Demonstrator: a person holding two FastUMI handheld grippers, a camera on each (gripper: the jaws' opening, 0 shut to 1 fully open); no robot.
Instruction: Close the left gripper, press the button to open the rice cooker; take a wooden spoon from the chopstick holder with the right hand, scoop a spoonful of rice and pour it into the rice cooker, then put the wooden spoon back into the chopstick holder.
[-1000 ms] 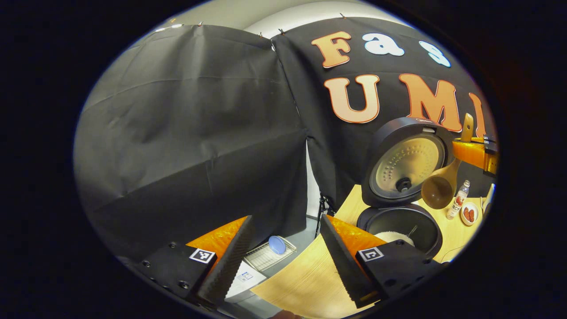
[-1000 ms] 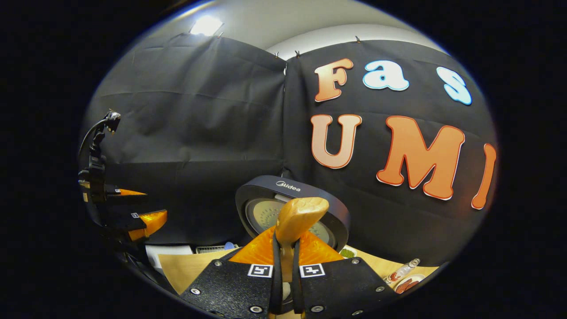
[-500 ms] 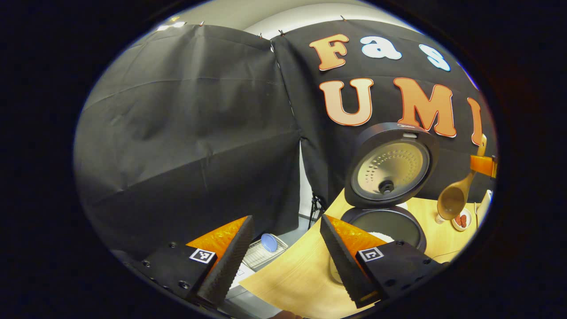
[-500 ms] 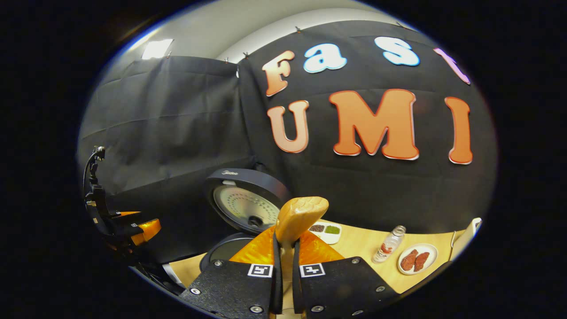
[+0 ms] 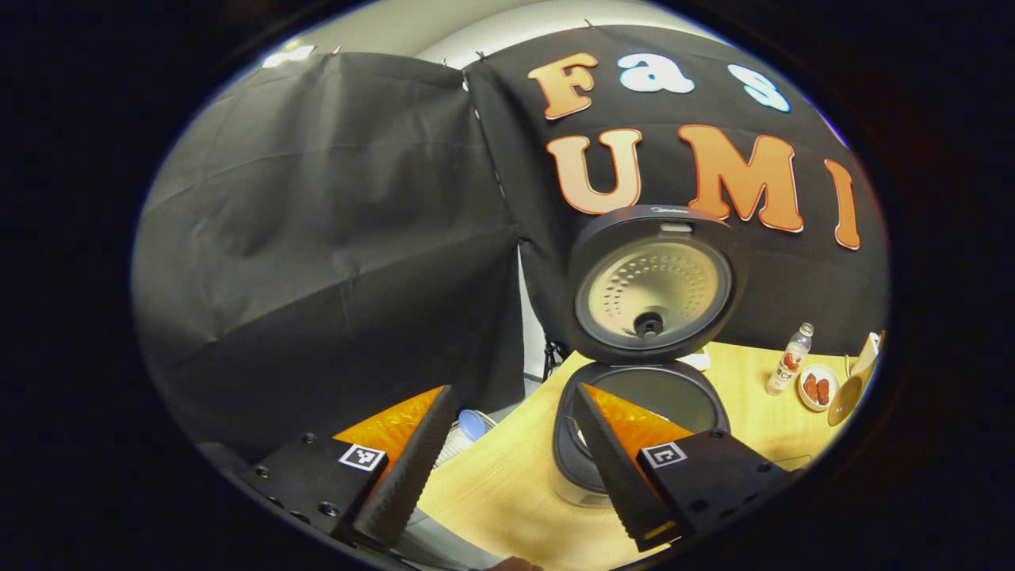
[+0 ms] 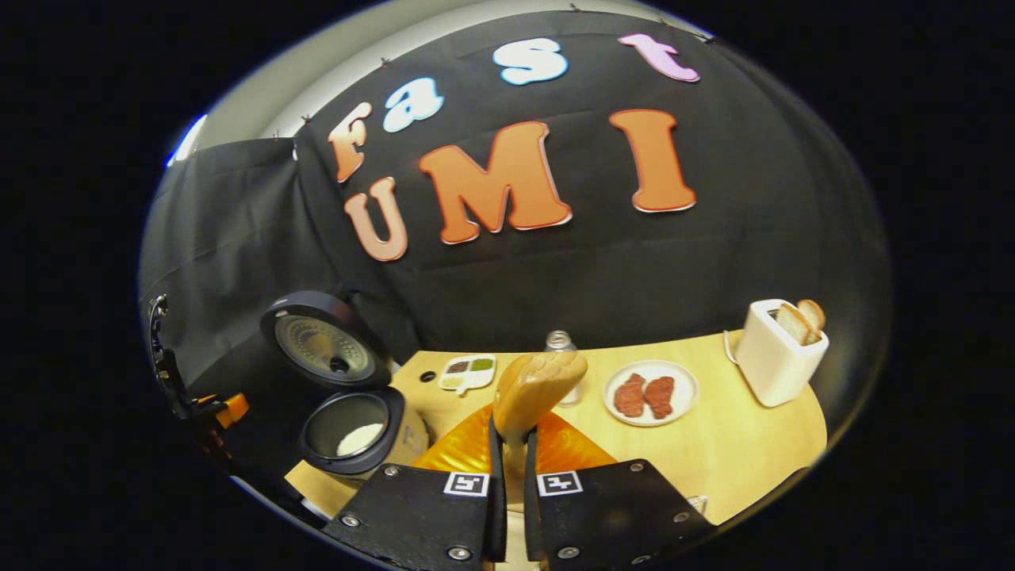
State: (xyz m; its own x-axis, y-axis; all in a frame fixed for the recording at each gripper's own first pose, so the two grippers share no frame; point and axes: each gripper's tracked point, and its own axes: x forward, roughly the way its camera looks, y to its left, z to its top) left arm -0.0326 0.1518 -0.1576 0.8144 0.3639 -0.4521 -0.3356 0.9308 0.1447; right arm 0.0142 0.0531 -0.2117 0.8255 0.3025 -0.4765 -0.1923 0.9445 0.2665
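The black rice cooker (image 5: 644,400) stands open on the wooden table (image 5: 492,492), its lid (image 5: 652,284) raised upright. In the right gripper view the cooker (image 6: 357,432) sits low on the left with white rice (image 6: 361,438) in its pot. My right gripper (image 6: 507,476) is shut on the wooden spoon's handle (image 6: 539,387), which sticks up between the fingers. The spoon's bowl (image 5: 843,394) hangs at the far right of the left gripper view, away from the cooker. My left gripper (image 5: 507,468) is open with nothing between its fingers, just in front of the cooker.
On the table's right part are a small bottle (image 6: 561,341), a white plate (image 6: 680,390) with two red pieces, a white toaster (image 6: 781,353) with bread, and a divided condiment dish (image 6: 468,371). The left gripper (image 6: 214,412) shows at the far left, beyond the cooker.
My right gripper has carried the spoon to the right, away from the open cooker and over the table's right part. The left gripper has stayed open and turned slightly toward the cooker.
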